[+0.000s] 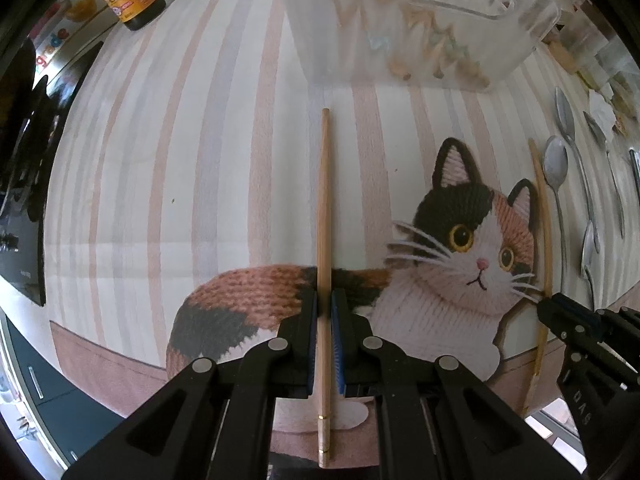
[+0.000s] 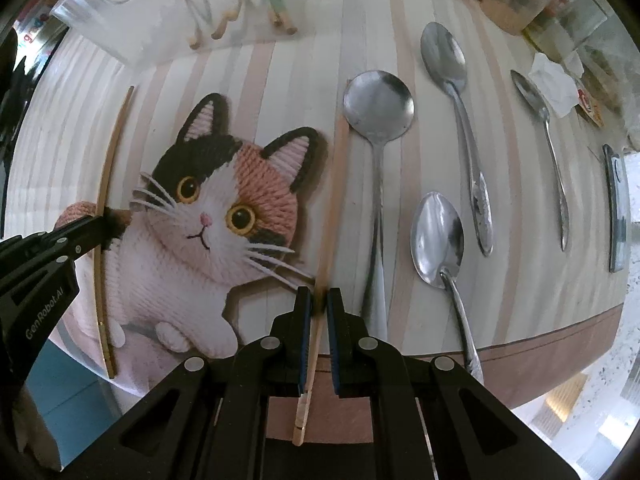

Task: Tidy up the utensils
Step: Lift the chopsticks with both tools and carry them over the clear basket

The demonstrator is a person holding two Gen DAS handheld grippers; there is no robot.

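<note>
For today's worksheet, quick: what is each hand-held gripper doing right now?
Left hand-held gripper: closed on a chopstick.
Right hand-held gripper: closed on the other chopstick.

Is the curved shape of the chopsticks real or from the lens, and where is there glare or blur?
Left wrist view: the chopstick at centre looks straight, the one near the edge bows, which suggests lens distortion. Right wrist view: the same effect reversed; the spoons show bright glare, and the clear plastic box at the top looks hazy.
</note>
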